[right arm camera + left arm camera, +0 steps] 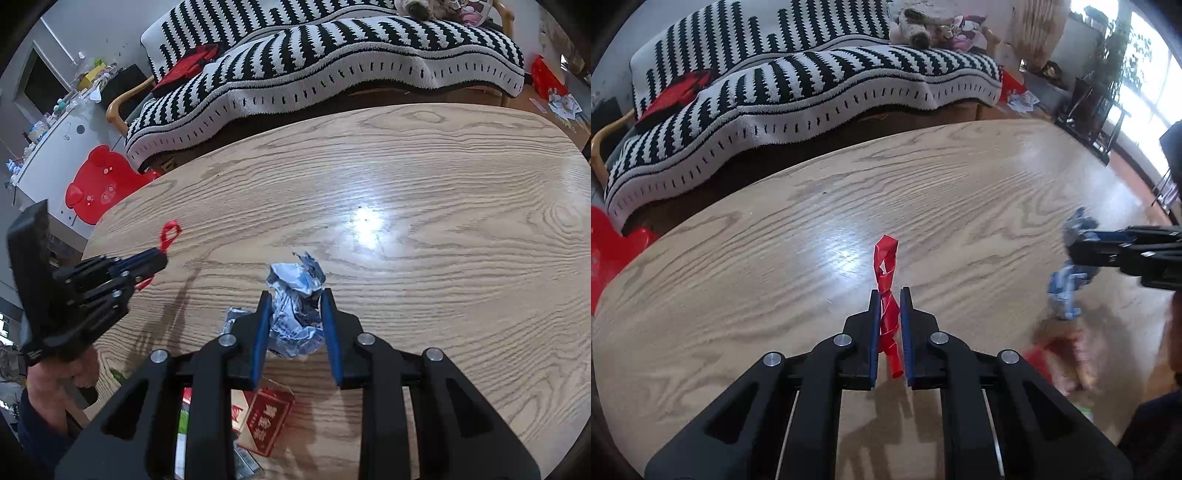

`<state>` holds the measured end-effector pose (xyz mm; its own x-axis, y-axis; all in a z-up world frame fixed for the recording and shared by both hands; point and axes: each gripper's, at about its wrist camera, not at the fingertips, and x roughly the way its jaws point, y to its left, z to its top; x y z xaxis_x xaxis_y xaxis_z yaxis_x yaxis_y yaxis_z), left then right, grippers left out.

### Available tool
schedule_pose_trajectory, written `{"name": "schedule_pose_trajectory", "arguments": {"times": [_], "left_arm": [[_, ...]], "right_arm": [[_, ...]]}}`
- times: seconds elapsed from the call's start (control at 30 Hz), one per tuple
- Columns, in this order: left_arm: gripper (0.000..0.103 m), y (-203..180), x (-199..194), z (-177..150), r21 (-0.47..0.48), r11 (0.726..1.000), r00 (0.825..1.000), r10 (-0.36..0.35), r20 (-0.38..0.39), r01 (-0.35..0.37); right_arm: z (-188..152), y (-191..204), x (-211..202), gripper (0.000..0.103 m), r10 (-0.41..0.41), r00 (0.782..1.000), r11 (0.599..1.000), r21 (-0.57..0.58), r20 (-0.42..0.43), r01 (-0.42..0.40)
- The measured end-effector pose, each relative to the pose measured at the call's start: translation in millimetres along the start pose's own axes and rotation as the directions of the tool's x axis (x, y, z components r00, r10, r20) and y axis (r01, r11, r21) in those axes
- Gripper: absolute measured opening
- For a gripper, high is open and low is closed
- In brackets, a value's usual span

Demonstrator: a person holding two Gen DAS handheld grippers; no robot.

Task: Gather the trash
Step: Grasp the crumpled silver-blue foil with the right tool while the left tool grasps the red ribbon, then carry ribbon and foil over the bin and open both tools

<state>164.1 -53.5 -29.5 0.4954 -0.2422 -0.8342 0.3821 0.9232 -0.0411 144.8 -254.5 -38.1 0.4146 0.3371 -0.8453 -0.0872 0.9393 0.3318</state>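
Left gripper (pixel 890 295) clamped on a twisted red plastic strip (pixel 886 269); blue pads pinch the strip along its middle, its looped upper end sticking out past the fingertips and its lower end hanging down between the fingers; the strip is lifted clear of the wooden table (pixel 775 258), above the middle of its near half, and throws a shadow on the wood below; right gripper (pixel 295 299) clamped on a crumpled silver-and-blue wrapper (pixel 295 314); the wad fills the gap between the blue pads, so the fingers stand apart by its width, with crinkled foil bulging out in front of the tips; seen from the left wrist camera, that wrapper (pixel 1067 280) hangs off the right gripper near the table's right edge; whether it is just off the wood or brushing it I cannot tell; a red carton (pixel 267 417) with printed characters lies flat on the table near its front edge, below the right gripper, with other scraps of packaging beside it, partly hidden by the gripper body; a hand (pixel 55 384) grips the left tool at the table's left front edge; behind the table's far edge, a sofa under a black-and-white striped blanket (pixel 812 81); a red bear-shaped stool (pixel 99 184) off the far left corner.
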Motion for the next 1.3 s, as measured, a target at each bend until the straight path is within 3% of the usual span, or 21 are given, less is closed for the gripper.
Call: {"name": "schedule_pose_trajectory", "arguments": {"times": [0.3,0.5,0.63,0.87,1.0,1.13,1.3], "left_arm": [[0.010,-79,-54,-5,0.029,0.996,0.995,-0.080,0.054,0.079],[0.010,-145,-53,-4,0.085,0.986,0.988,-0.150,0.042,0.146],[0.010,-197,-45,-3,0.162,0.973,0.985,-0.171,0.029,0.164],[0.010,-314,-39,-7,0.305,0.910,0.957,-0.291,-0.017,0.282],[0.010,-384,-28,-20,0.388,0.851,0.932,-0.355,-0.073,0.354],[0.010,-452,-11,-39,0.434,0.782,0.892,-0.424,-0.155,0.447],[0.010,-517,13,-66,0.447,0.718,0.845,-0.478,-0.240,0.533]], "right_arm": [[-32,-33,-60,0.027,-0.044,0.997,0.999,0.025,0.063,0.042],[-67,-80,-114,0.027,-0.113,0.987,0.991,0.086,0.118,0.103],[-102,-132,-158,0.027,-0.175,0.972,0.974,0.174,0.159,0.147],[-174,-240,-219,0.027,-0.315,0.933,0.901,0.365,0.175,0.236],[-217,-300,-247,0.027,-0.374,0.914,0.839,0.478,0.158,0.261],[-253,-347,-270,0.027,-0.413,0.900,0.781,0.563,0.139,0.271],[-289,-384,-277,0.028,-0.449,0.890,0.723,0.617,0.078,0.310]]}}
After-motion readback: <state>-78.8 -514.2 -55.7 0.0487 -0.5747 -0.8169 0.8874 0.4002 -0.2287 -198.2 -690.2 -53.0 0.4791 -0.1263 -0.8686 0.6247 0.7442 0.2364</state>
